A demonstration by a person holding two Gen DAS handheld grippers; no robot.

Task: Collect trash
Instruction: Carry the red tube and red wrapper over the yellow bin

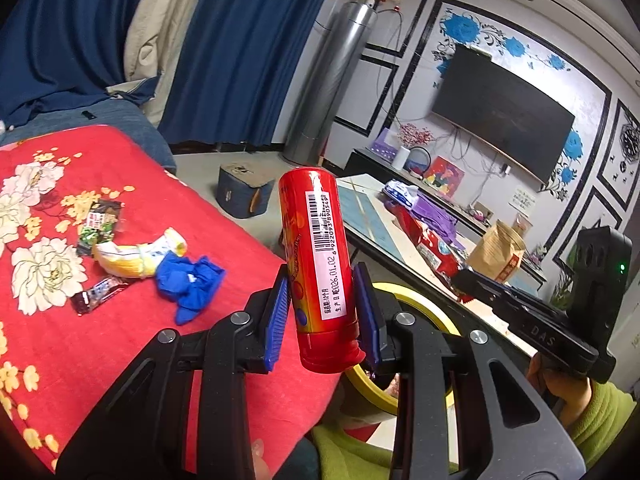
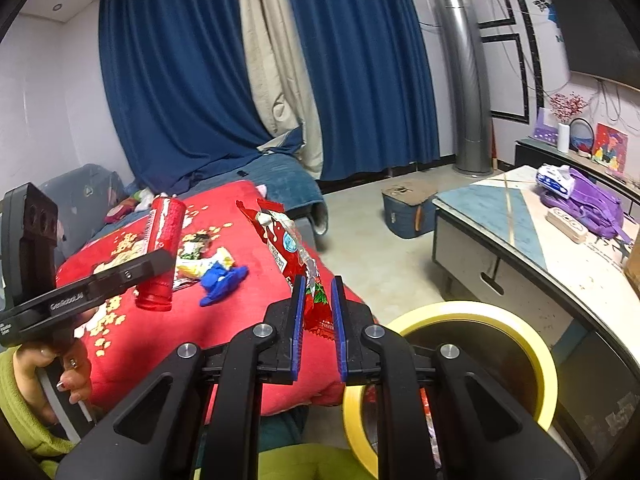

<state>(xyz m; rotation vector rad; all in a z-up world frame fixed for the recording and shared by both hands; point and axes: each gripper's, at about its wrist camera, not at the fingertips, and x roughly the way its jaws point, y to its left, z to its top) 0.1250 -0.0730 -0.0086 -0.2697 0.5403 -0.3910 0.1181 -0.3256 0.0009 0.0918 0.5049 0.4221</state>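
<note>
My left gripper (image 1: 322, 309) is shut on a red cylindrical candy tube (image 1: 316, 264) with a white barcode label, held upright in the air. In the right wrist view the same red tube (image 2: 162, 252) shows at the left. My right gripper (image 2: 317, 308) is shut on a red snack wrapper (image 2: 286, 246) that sticks up and to the left. A yellow-rimmed bin (image 2: 480, 312) sits just below and right of both grippers. On the red floral blanket (image 1: 120, 340) lie a crumpled blue glove (image 1: 188, 280), a yellow-white wrapper (image 1: 140, 256) and two dark wrappers (image 1: 98, 224).
A low table (image 2: 500, 216) with a purple bag (image 2: 588, 204) and a tissue pack stands to the right. A blue box (image 2: 404, 208) sits on the floor ahead. Blue curtains, a silver tower unit (image 2: 468, 80) and a wall television (image 1: 504, 112) lie beyond.
</note>
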